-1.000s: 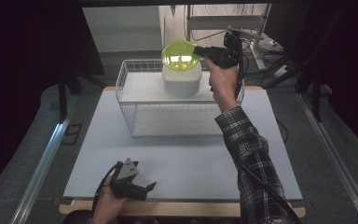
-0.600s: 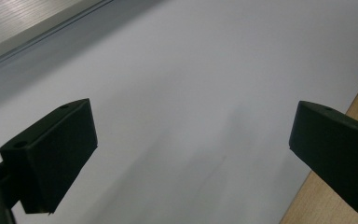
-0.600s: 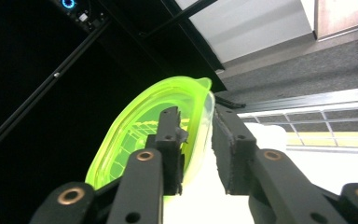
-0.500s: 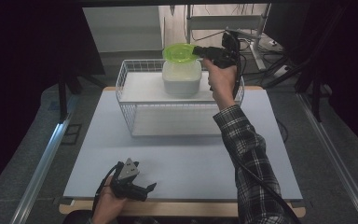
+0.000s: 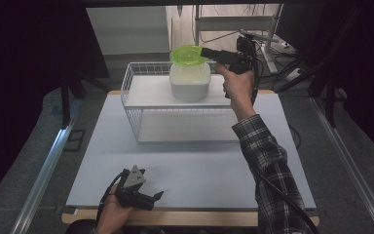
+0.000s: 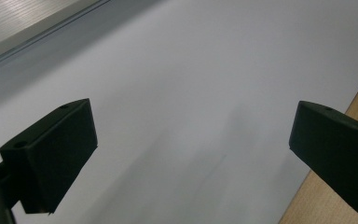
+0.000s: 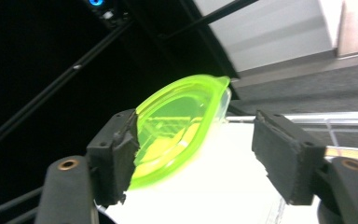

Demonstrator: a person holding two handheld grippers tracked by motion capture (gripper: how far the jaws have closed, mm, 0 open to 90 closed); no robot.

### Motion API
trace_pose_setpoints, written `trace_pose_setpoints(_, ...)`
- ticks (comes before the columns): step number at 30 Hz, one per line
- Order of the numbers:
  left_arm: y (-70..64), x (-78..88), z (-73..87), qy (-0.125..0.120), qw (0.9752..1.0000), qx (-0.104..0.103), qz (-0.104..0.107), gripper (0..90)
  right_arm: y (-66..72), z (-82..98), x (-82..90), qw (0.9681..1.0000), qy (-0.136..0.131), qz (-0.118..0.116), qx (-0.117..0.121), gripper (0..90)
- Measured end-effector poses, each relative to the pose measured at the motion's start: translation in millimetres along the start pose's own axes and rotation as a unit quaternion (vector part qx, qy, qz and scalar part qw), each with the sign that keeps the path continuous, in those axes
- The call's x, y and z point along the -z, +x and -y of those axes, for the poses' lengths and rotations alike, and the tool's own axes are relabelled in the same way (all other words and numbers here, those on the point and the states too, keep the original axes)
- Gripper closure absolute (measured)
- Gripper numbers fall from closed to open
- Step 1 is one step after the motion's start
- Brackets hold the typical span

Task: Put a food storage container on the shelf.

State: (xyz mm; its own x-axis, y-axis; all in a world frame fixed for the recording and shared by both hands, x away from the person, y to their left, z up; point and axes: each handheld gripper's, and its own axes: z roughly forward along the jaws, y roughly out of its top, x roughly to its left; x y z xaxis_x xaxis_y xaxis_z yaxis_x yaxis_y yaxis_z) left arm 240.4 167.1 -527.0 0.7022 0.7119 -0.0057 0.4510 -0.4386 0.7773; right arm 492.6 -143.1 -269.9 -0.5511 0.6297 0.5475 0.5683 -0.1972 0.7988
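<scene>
A translucent green lid (image 5: 189,53) lies on top of a white container (image 5: 190,80), which stands in a white wire basket (image 5: 141,105) at the back of the table. My right gripper (image 5: 205,51) reaches in from the right at the lid's edge. In the right gripper view the lid (image 7: 182,126) sits tilted between the jaws, close against the left pad (image 7: 121,154) and clear of the right one; the jaws have just been opening and do not clamp it. My left gripper (image 5: 156,196) rests open on the mat near the front edge, nothing between its jaws (image 6: 191,154).
A pale mat (image 5: 199,165) covers the wooden table, bare between the basket and the left hand. Metal rails (image 5: 44,170) run along both sides. Dark curtains and a rack with cables (image 5: 253,29) stand behind the basket.
The lid has tipped from facing up toward the camera to lying flatter on the container. The right jaws have spread apart off it. The left hand has not moved.
</scene>
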Motion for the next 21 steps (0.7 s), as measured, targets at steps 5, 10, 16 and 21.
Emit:
trace_pose_setpoints(5,-0.1,-0.4,0.1,0.0,1.0,0.0,-0.001,0.6,-2.1,5.6,7.5,0.9995,0.012,-0.004,0.028,25.4)
trace_pose_setpoints(10,-0.3,-0.8,0.0,0.0,1.0,0.0,-0.001,0.6,-6.0,17.3,20.2,0.9976,0.029,-0.003,0.063,21.6)
trace_pose_setpoints(16,0.1,-0.7,0.1,-0.003,1.0,0.002,-0.001,0.5,-8.0,28.9,33.0,0.9961,0.032,-0.009,0.081,18.2)
trace_pose_setpoints(21,0.3,-0.4,0.0,-0.005,1.0,0.004,0.0,0.5,-8.5,38.4,39.1,0.9943,0.038,-0.005,0.099,15.4)
